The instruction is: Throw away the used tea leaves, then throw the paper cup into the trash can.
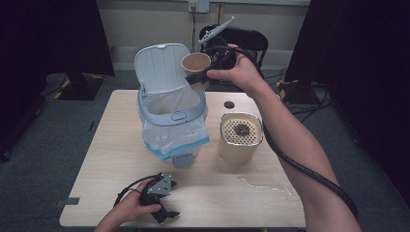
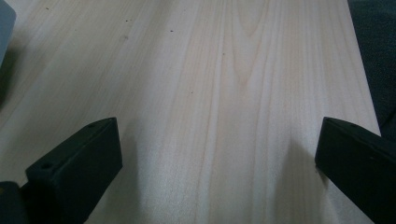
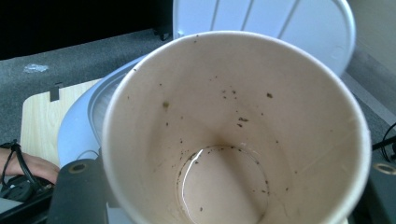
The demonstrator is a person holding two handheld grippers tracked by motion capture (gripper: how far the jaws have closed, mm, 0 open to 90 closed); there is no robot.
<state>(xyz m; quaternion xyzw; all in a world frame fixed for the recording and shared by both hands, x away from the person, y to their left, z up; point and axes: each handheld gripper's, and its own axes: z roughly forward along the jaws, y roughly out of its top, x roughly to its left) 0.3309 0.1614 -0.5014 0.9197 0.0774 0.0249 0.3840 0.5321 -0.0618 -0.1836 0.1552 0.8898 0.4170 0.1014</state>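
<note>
A: What is seen, with the bin (image 1: 169, 104) taken as the landmark?

B: Well in front of the bin, at the near edge of the table (image 1: 106, 159), the left gripper (image 1: 167, 212) is laid flat under the hand. In its own view its jaws are spread wide over bare wood, and nothing is held.

A: And to the right?

B: Just above the bin's right rim, before the raised lid (image 1: 159, 65), a cup (image 1: 196, 64) is held tilted by the right gripper (image 1: 199, 77). The jaws are closed on the cup's lower wall, one on each side, so the cup sits between them with its mouth turned towards the camera. Specks and a little liquid are seen at its bottom (image 3: 224, 184).

A: Which step is judged to be in hand?

B: The cup is probably being carried to the bin. Next, it would need to be brought over the bag and released, or tipped first. Right of the bin a strainer pot (image 1: 241, 135) is left standing.
</note>
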